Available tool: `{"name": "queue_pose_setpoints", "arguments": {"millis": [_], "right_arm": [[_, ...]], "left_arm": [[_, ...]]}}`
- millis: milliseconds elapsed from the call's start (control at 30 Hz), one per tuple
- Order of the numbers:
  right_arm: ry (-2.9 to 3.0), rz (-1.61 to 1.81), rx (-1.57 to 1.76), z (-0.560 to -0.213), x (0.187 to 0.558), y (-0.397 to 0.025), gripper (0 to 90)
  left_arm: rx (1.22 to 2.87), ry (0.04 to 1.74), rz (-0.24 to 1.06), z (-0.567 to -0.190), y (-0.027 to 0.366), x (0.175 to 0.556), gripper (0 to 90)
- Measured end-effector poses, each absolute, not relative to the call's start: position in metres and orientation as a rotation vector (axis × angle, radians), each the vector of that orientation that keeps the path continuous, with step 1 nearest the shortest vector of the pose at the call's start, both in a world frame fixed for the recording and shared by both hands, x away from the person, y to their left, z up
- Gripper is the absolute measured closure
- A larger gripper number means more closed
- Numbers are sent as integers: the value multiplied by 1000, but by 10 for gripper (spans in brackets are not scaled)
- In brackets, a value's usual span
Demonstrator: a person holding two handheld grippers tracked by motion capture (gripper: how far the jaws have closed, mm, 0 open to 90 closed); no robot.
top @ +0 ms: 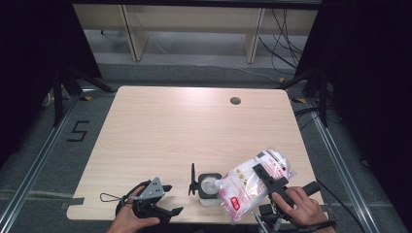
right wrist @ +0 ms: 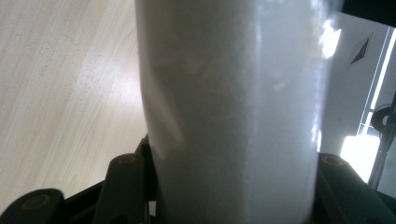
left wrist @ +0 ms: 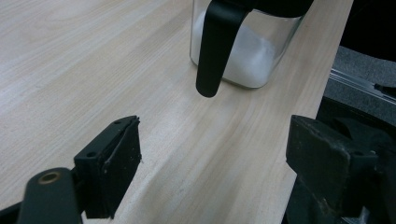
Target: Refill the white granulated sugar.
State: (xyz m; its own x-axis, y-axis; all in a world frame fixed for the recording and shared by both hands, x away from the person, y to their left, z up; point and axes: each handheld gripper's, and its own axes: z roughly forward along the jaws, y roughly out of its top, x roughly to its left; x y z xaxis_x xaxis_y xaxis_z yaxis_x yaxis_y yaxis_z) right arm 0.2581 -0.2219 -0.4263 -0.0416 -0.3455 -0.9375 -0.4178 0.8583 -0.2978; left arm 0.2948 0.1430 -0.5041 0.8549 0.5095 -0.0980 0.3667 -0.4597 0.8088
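A clear bag of white granules (top: 243,187) with red labels is tilted over the table's near edge, its lower corner at the mouth of a clear square jar (top: 210,188). My right gripper (top: 267,179) is shut on the bag's middle. In the right gripper view the bag (right wrist: 233,107) bulges between the two jaws of the right gripper (right wrist: 229,186). The jar (left wrist: 247,56) holds some white granules, and its black lid (left wrist: 215,46) hangs open at the side. My left gripper (top: 172,199) rests left of the jar; in its own view the left gripper (left wrist: 217,140) is open, nothing held.
The wooden table (top: 184,131) has a round cable hole (top: 235,100) at the back right. Its near edge runs just below the jar and both hands. Pale shelf legs (top: 131,34) and loose cables (top: 284,43) stand on the floor behind. Dark stands flank the table.
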Motion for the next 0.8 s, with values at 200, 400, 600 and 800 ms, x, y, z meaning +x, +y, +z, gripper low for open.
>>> {"name": "queue_pose_setpoints", "arguments": {"millis": [200, 400, 600, 800], "right_arm": [[1649, 65, -601, -426, 258, -222, 513], [1656, 70, -593, -426, 258, -223, 514], [1657, 73, -587, -426, 257, -223, 515], [1657, 52, -584, -427, 257, -223, 515]], "left_arm": [[2102, 634, 196, -504, 143, 295, 175], [2092, 639, 191, -504, 143, 294, 175], [2104, 632, 195, -504, 143, 295, 175], [2103, 633, 196, -504, 143, 295, 175]]}}
